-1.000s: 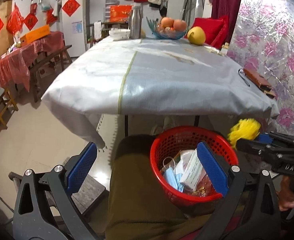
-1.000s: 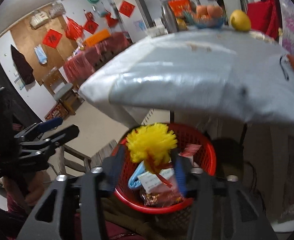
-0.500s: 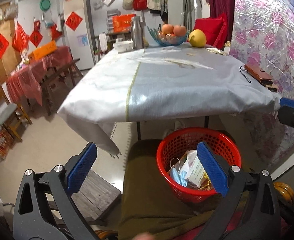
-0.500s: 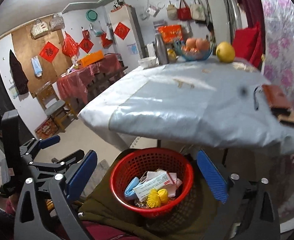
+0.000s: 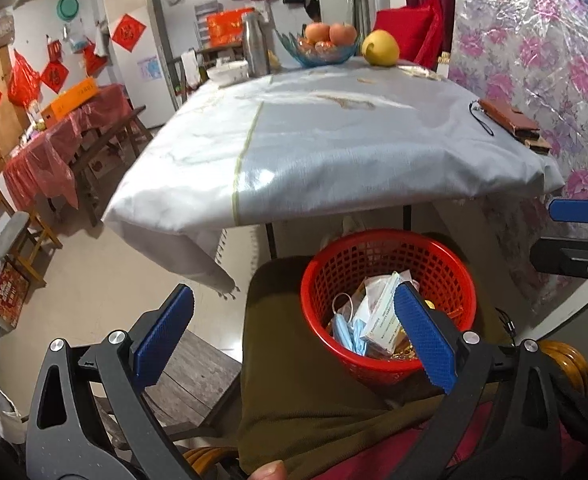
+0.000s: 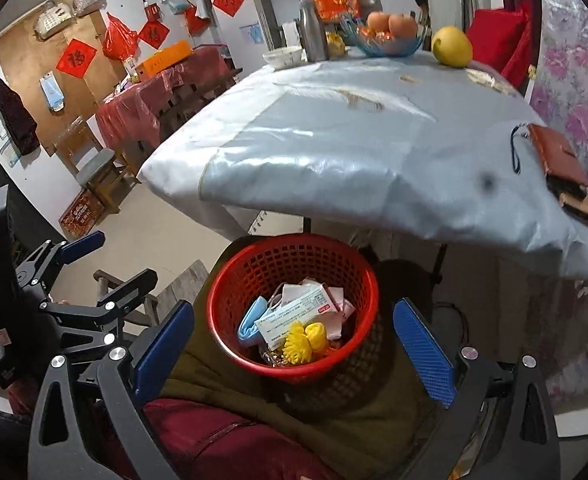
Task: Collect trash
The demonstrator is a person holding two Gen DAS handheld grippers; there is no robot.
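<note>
A red mesh basket [image 6: 233, 280] [image 5: 454, 268] rests on a person's olive-clad lap below the table edge. In it lie a yellow frilly piece of trash [image 6: 300, 340], blue face masks [image 6: 249, 322] [image 5: 348, 332], a white carton [image 6: 294, 312] [image 5: 380, 320] and wrappers. My right gripper [image 6: 291, 344] hangs open above the basket, nothing between its blue pads. My left gripper [image 5: 291, 336] is open and empty too, left of the basket, its right pad overlapping the rim. Each gripper shows at the edge of the other's view.
A table under a pale cloth [image 6: 354, 140] stands just beyond the basket, with a brown wallet [image 6: 554, 156] near its right edge and a fruit bowl [image 6: 390, 36], yellow fruit [image 6: 452, 46] and metal flask [image 6: 314, 32] at the far end. A floral sheet covers the right wall. Chairs stand left.
The right gripper opened and let the yellow frilly trash drop into the basket, then rose away from it. The left gripper shifted slightly, still open.
</note>
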